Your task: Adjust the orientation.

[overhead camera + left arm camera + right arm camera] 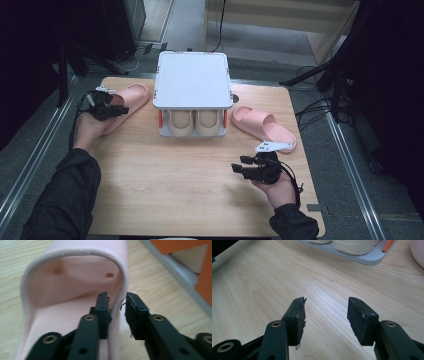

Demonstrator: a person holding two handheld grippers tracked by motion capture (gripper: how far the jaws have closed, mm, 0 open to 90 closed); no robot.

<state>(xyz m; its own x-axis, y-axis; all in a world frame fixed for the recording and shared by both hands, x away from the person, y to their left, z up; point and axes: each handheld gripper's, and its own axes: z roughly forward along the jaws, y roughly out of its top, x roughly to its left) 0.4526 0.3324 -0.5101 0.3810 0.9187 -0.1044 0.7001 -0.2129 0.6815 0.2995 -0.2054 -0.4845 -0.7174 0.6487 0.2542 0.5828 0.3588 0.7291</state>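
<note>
slippers in pink sit either side of a small white shoe rack [192,80] at the desk's [200,190] far edge. left gripper [117,302] is at the left slipper [75,277] near the far-left corner, one jaw inside the strap, one outside, its wall between them (the right pad looks a sliver off it). the other pink slipper [263,126] lies by the right edge. right gripper [325,312] hovers over bare wood toward the near-right corner, jaws spread, nothing in them.
</note>
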